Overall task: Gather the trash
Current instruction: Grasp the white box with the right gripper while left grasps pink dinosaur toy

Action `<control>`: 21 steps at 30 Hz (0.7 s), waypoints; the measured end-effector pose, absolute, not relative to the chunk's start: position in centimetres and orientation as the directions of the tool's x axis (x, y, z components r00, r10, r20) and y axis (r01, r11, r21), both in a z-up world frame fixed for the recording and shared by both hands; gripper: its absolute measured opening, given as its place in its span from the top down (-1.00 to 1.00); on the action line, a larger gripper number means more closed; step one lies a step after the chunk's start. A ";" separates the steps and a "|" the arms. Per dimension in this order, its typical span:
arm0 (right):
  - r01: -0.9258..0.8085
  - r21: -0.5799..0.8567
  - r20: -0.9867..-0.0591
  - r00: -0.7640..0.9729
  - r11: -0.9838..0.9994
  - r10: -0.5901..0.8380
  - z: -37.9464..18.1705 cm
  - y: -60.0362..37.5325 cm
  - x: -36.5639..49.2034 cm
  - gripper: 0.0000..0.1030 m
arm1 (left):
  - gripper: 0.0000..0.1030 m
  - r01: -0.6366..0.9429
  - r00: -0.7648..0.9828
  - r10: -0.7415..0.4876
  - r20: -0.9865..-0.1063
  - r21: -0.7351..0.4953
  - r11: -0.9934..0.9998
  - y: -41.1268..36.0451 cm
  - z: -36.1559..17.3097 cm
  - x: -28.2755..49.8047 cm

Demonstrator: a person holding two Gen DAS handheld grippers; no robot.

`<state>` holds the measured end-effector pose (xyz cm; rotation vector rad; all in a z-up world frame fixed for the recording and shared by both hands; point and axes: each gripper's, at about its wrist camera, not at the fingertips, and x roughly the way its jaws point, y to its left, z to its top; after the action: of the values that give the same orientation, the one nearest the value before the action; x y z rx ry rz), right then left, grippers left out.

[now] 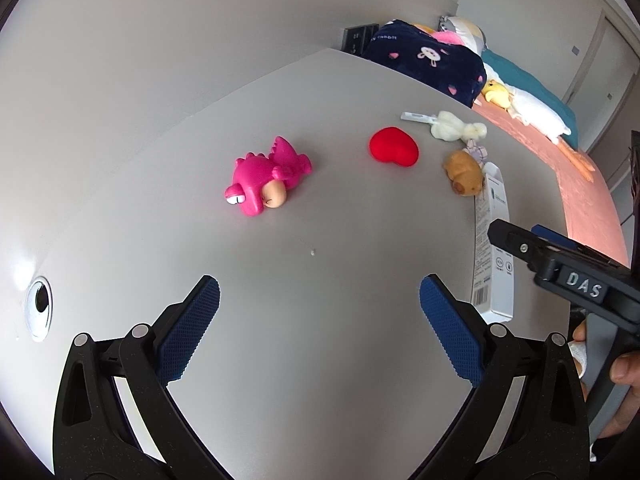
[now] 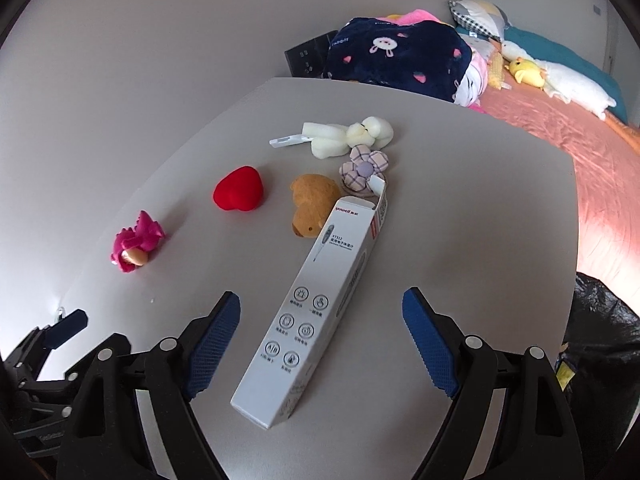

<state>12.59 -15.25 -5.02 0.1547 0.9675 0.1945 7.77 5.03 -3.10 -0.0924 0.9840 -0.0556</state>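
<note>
A long white thermometer box (image 2: 316, 312) with an open top flap lies on the grey table (image 2: 480, 200). My right gripper (image 2: 322, 340) is open, hovering over the box's near half, its blue pads either side and apart from it. The box also shows at the table's right edge in the left wrist view (image 1: 494, 248). My left gripper (image 1: 320, 320) is open and empty over bare table. The right gripper's black body (image 1: 568, 272) reaches in from the right there.
On the table lie a pink dinosaur toy (image 1: 266, 178), a red heart (image 2: 239, 195), a brown plush (image 2: 312, 210), a fabric flower (image 2: 364, 168) and white foam pieces (image 2: 348, 136). A black bag (image 2: 600, 340) hangs at the right edge. A bed with blankets lies behind.
</note>
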 end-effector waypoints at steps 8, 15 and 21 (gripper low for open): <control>-0.071 0.180 -0.822 0.537 0.981 0.189 -6.7 -14.3 13.8 -0.02 | -0.88 -0.016 0.551 -0.077 -0.831 -0.103 0.995 6.0 -3.9 9.2; -0.117 0.167 -0.815 0.543 0.979 0.204 -6.8 -13.9 14.0 0.16 | -0.88 -0.012 0.555 -0.060 -0.830 -0.080 0.997 6.5 -4.4 11.0; -0.160 0.129 -0.826 0.529 0.979 0.195 -6.7 -13.5 14.0 0.18 | -0.88 0.008 0.565 -0.053 -0.823 -0.059 0.998 6.7 -4.4 13.0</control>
<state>14.02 -13.47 -6.74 0.0390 0.9908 0.2119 12.98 6.75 -4.42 -0.0505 0.9694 -0.0361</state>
